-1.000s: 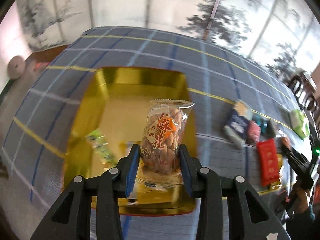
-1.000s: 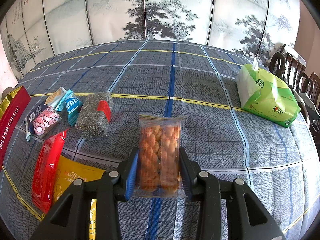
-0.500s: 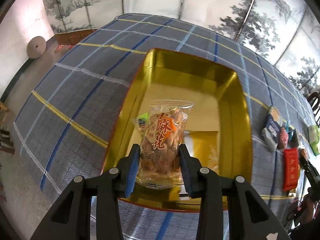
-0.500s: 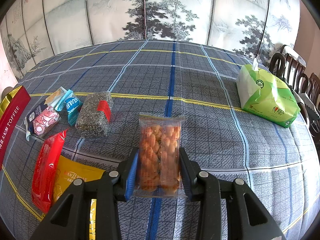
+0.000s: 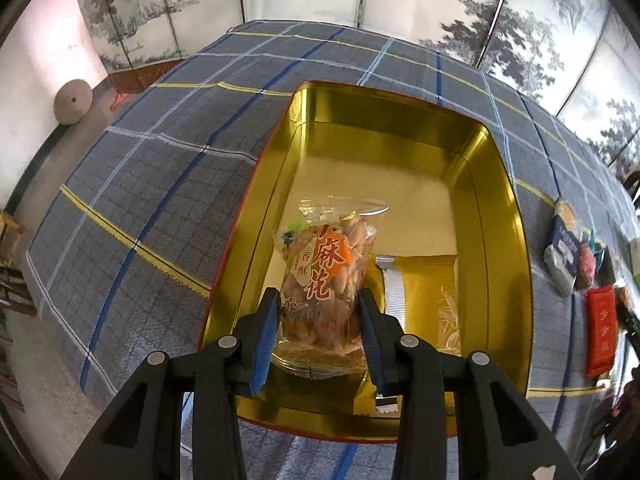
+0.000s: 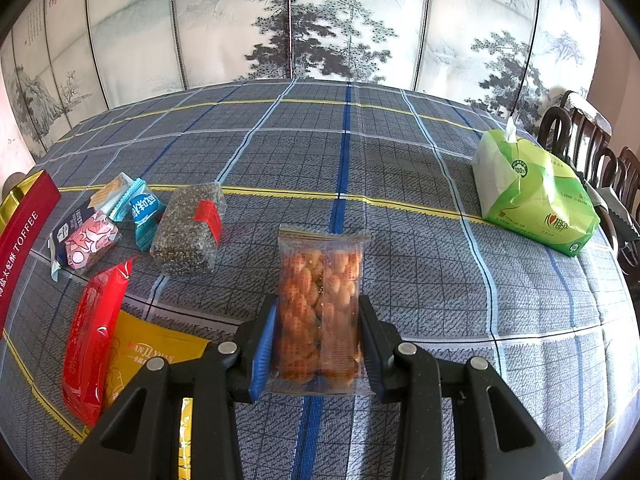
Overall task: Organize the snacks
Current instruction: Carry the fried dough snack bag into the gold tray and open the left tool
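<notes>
This looks like a home dining room. A folding screen [image 6: 320, 28] painted with ink pines and mountains stands behind a tabletop [image 6: 400, 184] under a blue plaid cloth. Dark carved wooden chairs [image 6: 588, 148] line one side, and a green pack of tissues [image 6: 536, 196] sits near them.

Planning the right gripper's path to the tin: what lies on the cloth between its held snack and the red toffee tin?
In the right wrist view: a seed bar, small wrapped snacks, a red packet and a yellow packet.
</notes>
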`<state>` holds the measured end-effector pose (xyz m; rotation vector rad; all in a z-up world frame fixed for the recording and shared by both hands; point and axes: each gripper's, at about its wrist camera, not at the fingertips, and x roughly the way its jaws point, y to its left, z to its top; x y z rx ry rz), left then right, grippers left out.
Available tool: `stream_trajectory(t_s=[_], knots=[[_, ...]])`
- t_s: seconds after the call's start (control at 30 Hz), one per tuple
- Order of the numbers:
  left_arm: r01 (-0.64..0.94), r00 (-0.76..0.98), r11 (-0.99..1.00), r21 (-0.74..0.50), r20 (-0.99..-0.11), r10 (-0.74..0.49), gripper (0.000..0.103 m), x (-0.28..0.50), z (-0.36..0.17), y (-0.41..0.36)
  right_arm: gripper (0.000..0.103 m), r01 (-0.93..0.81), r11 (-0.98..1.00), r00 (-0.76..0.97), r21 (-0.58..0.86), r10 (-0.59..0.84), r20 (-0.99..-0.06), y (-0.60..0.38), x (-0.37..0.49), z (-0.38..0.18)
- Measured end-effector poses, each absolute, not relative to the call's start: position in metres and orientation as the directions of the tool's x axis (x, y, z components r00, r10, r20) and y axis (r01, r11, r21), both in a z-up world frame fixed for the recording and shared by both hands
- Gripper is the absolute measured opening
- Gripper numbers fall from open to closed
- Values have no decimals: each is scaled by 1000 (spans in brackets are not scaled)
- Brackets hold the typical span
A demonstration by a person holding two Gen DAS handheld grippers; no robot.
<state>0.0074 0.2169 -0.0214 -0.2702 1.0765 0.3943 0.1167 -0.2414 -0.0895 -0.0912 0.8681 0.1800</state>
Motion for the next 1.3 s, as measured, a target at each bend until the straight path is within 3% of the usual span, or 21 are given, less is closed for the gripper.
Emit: stream_trajectory(t_s=[0.47,0.6,0.7,1.3], knots=[[-427,407,904,-35,-900,157,38,3,-26,217,39,-194,981,632,-6,120,-765,-241,116,-90],[-418,424,907,-41,-892,155,42,-1,-22,217,39,-194,981,632,-6,121,-765,-241,116,-90],[-418,441,908,-40,-882,164,52,-6,-18,215,39,-194,981,632,-5,121,-765,-242,116,-90],[-385,515,922,-32,-837,185,59,-20,10,195,39,-194,981,632,-7,120,-765,-241,116,-90]])
